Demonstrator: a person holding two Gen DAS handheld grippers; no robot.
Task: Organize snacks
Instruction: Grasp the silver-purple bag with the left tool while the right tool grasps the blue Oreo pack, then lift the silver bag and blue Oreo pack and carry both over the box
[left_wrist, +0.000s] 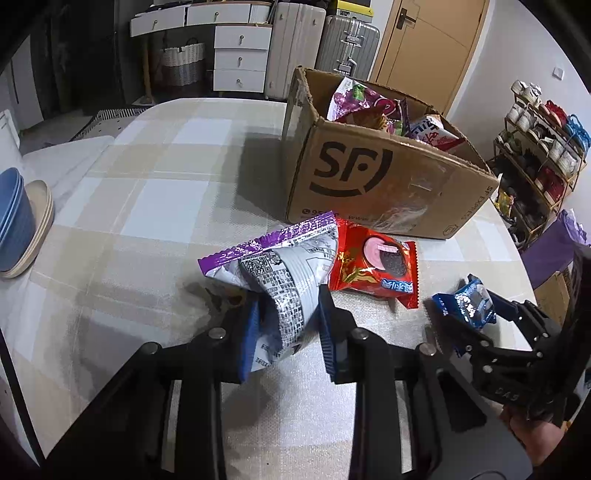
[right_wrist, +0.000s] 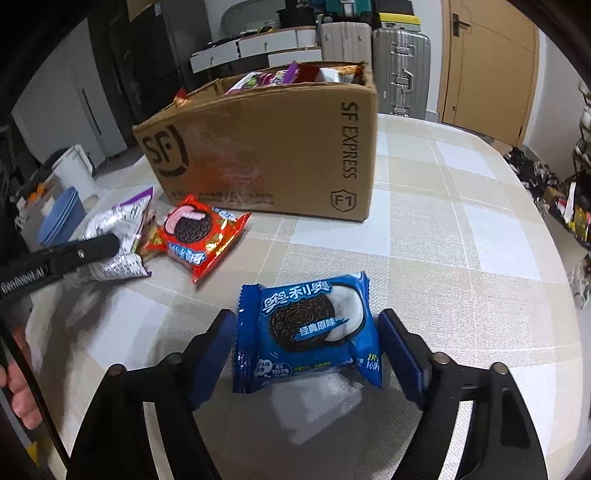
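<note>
You have three snack packets loose on the table: one silver-and-purple packet between your left gripper's pads, one red cookie packet just beyond it, one blue cookie packet between your right gripper's pads. One cardboard box stands farther ahead; its packets overlap and cannot be counted. Two grippers show.
</note>
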